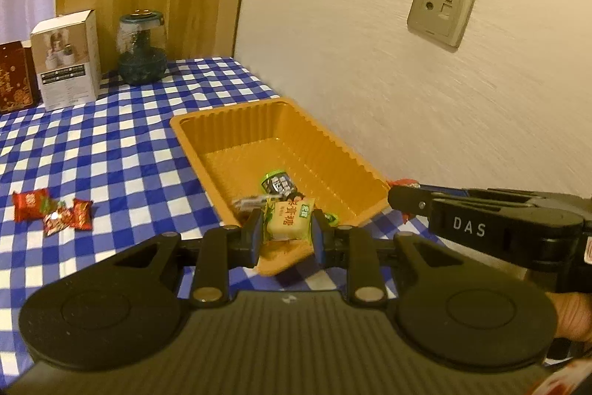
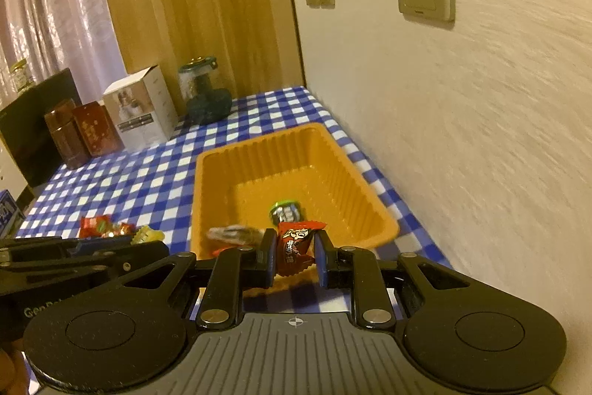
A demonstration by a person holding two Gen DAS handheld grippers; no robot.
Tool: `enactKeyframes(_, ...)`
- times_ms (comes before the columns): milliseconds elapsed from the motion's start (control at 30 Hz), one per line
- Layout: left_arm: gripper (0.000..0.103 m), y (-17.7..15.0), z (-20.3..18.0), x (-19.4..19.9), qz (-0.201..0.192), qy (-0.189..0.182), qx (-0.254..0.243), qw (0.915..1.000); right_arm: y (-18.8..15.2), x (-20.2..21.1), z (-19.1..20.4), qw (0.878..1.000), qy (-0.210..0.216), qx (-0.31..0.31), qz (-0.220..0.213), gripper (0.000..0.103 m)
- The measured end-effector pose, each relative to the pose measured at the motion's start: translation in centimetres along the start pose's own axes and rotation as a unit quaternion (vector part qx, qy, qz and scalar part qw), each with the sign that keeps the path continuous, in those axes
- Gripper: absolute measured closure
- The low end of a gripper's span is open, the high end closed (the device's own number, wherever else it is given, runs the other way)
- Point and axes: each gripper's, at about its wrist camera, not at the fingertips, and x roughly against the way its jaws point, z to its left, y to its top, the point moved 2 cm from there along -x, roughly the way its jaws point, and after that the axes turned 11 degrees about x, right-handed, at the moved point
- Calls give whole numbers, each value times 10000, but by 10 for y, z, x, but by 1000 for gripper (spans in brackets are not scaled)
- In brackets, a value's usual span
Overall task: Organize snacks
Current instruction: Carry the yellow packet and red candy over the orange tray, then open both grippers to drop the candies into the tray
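Yellow candy (image 1: 288,223) pinched in left hand-held gripper (image 1: 285,236), over orange tray (image 1: 236,121)

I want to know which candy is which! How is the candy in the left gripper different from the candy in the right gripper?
The left gripper holds a pale yellow candy with a green label; the right gripper holds a dark red candy with white writing. The yellow candy looks blocky and square; the red candy has crinkled, zigzag wrapper ends. Both are wrapped, pinched between shut jaws, and held at the near end of the orange tray.
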Motion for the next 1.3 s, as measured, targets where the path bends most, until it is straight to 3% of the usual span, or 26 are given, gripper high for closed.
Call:
enactKeyframes(700,78,29,-7,-73,85,-88,-234,9997,28,-59,-35,9999,-30,-78,122,81)
enactKeyframes(833,65,32,-6,-88,109,-172,-383,9991,27,-66,-39,9997,-47,-146,178,81)
enactKeyframes(1300,64,30,44,-65,15,212,54,9998,28,-74,-28,9996,71,-165,211,81)
